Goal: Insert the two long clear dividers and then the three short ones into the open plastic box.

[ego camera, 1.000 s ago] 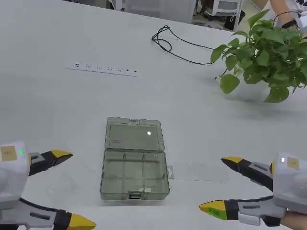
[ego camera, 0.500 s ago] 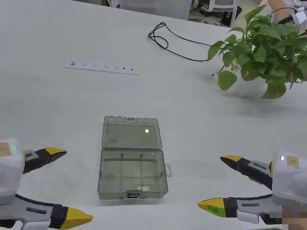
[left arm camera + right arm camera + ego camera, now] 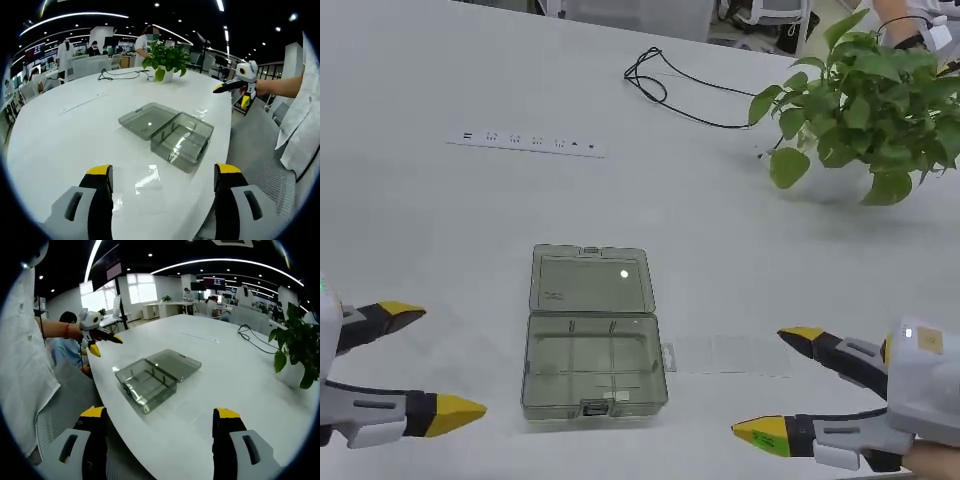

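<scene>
The open smoky-clear plastic box lies on the white table, its lid folded flat behind it. Faint lines cross the box floor; I cannot tell whether they are ribs or dividers. Clear flat dividers lie on the table just right of the box. My left gripper hovers open to the left of the box, holding nothing. My right gripper hovers open near the dividers, also holding nothing. The left gripper view has the box ahead of the open jaws; the right gripper view has the box ahead too.
A white power strip lies at the back left, a black cable loops behind it, and a potted plant stands at the back right. The table's near edge runs just below both grippers. People sit at far desks.
My left gripper has drawn back to the left, away from the box. The right gripper has held its place, and the box and dividers lie as before.
</scene>
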Tool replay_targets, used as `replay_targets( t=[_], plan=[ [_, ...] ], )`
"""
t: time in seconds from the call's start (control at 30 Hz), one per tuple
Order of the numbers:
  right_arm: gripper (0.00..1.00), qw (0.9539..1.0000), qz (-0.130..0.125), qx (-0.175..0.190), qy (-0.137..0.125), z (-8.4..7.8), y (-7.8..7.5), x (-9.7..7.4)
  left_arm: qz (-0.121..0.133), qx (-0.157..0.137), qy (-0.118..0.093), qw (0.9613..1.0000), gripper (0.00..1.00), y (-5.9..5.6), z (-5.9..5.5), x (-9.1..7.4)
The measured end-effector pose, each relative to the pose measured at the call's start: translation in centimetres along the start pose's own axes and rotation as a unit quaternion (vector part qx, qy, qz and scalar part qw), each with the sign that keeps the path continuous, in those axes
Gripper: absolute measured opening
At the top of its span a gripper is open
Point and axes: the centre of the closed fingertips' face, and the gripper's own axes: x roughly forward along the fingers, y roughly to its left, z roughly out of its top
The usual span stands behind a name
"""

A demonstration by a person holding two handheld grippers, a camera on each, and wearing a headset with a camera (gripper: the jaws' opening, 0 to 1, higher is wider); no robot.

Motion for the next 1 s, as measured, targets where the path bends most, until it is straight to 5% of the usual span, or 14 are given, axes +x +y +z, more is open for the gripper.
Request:
replay_targets(
  t=[0.5, 1.0],
  plan=[
    [0.87, 1.0000, 0.001, 0.003, -0.004, 0.4, -0.1, 0.2, 0.058, -0.021, 0.060, 0.9963, 0.64, 4.7, -1.9, -0.8],
    [0.86, 0.9999, 0.000, 0.010, -0.004, 0.3, -0.1, 0.4, 0.084, -0.038, 0.146, 0.9850, 0.50, 7.5, -4.6, 0.1]
  ],
)
